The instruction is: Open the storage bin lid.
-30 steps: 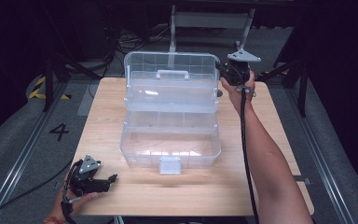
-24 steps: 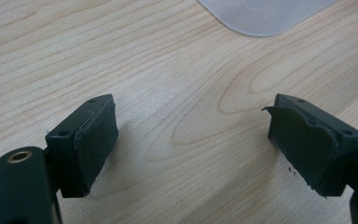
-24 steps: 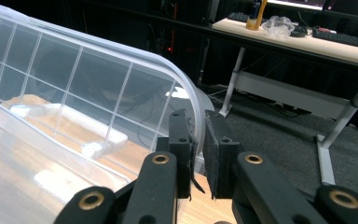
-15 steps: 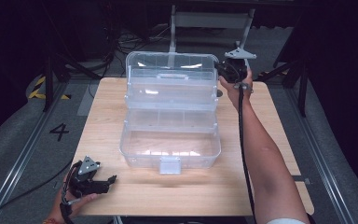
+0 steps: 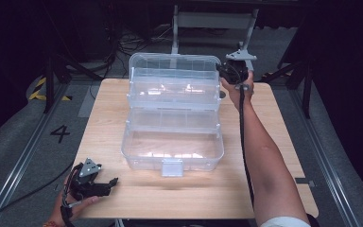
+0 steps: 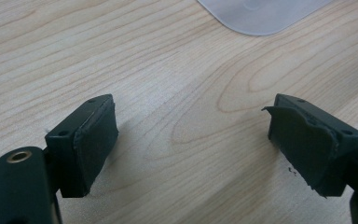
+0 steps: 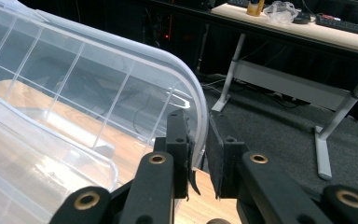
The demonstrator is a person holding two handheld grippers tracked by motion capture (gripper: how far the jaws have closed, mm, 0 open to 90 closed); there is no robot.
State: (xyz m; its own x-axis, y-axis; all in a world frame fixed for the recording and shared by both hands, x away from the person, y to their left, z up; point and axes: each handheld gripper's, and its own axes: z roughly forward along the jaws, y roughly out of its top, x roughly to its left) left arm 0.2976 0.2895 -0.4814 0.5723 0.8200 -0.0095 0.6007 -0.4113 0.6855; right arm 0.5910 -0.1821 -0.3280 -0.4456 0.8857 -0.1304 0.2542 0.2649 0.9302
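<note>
The setting is a lab or test studio. A light wooden bench [image 5: 274,142] stands on grey carpet between metal floor rails [image 5: 19,165], with a floor marking "4" [image 5: 59,134] and yellow-black hazard tape [image 5: 40,90]. Bundled black cables [image 5: 123,38] and grey steel-framed desks [image 7: 279,79] occupy the dark background.

Black tongs [image 5: 221,72] (brass rivets), grey three-cornered plate [image 5: 241,55], trailing black cable [image 5: 244,137].
</note>
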